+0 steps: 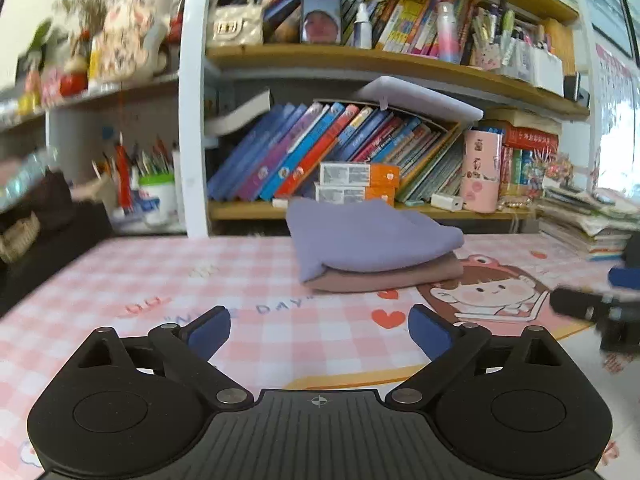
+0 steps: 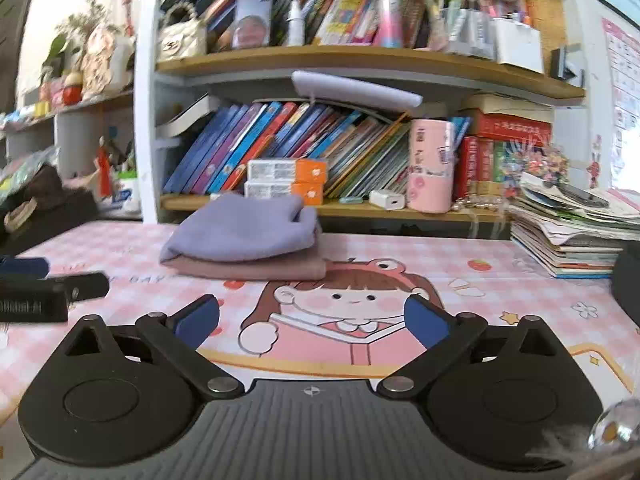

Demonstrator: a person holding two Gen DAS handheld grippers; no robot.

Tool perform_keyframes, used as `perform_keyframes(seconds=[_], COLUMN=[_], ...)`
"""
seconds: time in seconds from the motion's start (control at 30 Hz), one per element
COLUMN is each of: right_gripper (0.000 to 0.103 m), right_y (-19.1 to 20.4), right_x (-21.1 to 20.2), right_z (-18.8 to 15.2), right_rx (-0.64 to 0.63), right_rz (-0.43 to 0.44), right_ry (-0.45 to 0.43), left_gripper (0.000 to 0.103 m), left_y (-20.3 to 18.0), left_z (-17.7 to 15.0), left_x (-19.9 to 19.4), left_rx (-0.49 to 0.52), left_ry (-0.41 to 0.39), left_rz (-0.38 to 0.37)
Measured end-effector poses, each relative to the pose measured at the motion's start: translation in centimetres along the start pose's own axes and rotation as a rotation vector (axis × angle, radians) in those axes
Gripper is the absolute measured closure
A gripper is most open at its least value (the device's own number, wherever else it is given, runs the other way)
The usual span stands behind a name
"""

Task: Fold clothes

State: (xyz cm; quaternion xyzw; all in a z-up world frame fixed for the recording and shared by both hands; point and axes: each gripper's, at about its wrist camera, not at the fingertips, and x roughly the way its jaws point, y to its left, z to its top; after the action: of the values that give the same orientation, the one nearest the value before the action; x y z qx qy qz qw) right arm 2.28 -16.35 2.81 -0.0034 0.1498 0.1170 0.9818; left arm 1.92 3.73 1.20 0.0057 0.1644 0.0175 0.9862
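A folded lavender garment (image 1: 368, 236) lies on top of a folded mauve garment (image 1: 392, 278) on the pink checked table mat (image 1: 168, 280). The stack also shows in the right wrist view, lavender (image 2: 244, 232) over mauve (image 2: 256, 269). My left gripper (image 1: 320, 334) is open and empty, low over the mat, well in front of the stack. My right gripper (image 2: 312, 320) is open and empty over the cartoon girl print (image 2: 344, 300). The right gripper's tip shows at the right edge of the left wrist view (image 1: 592, 304), and the left gripper's tip at the left edge of the right wrist view (image 2: 48, 288).
Bookshelves (image 1: 360, 56) packed with books stand behind the table. Orange boxes (image 1: 360, 184) and a pink cup (image 1: 480, 172) sit on the low shelf. A pile of booklets (image 2: 572, 236) lies at the table's right. A dark bag (image 1: 36, 216) sits at the left.
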Motion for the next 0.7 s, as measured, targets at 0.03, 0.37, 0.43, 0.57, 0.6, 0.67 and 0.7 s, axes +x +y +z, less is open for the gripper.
perform_keyframes(seconds=[0.03,0.37,0.43,0.57,0.6,0.67,0.7], right_gripper=[0.001,0.000,0.000,0.000,0.000,0.000,0.000], right_y=[-0.1,-0.1,0.2,0.9,1.0,1.0,0.9], right_x=[0.1,0.3,0.4,0.6,0.6,0.5,0.4], right_z=[-0.1,-0.6,-0.5,-0.5,-0.6,-0.6,-0.6], right_rx=[0.007,0.009,-0.006,-0.047,-0.053,-0.053,-0.048], right_rz=[-0.008,-0.045,-0.050,-0.064,-0.066,-0.070,-0.070], right_ry=[-0.006,-0.025,-0.020,-0.004,-0.005,-0.011,-0.014], left_gripper=[0.003,0.002,0.001,0.000,0.000,0.000,0.000], left_y=[-0.2,-0.5,-0.3,-0.4,-0.5,-0.7,-0.7], left_z=[-0.1,-0.2,-0.3,-0.3,-0.2,-0.2,-0.2], left_x=[-0.1,-0.1,-0.1,-0.2,-0.1,0.2,0.3], left_rx=[0.010,0.015,0.003,0.008,0.016,0.031,0.031], left_ry=[-0.005,-0.006,-0.006,-0.016,-0.007,0.012,0.017], left_rz=[0.005,0.011,0.019,0.005,0.001,-0.005,-0.004])
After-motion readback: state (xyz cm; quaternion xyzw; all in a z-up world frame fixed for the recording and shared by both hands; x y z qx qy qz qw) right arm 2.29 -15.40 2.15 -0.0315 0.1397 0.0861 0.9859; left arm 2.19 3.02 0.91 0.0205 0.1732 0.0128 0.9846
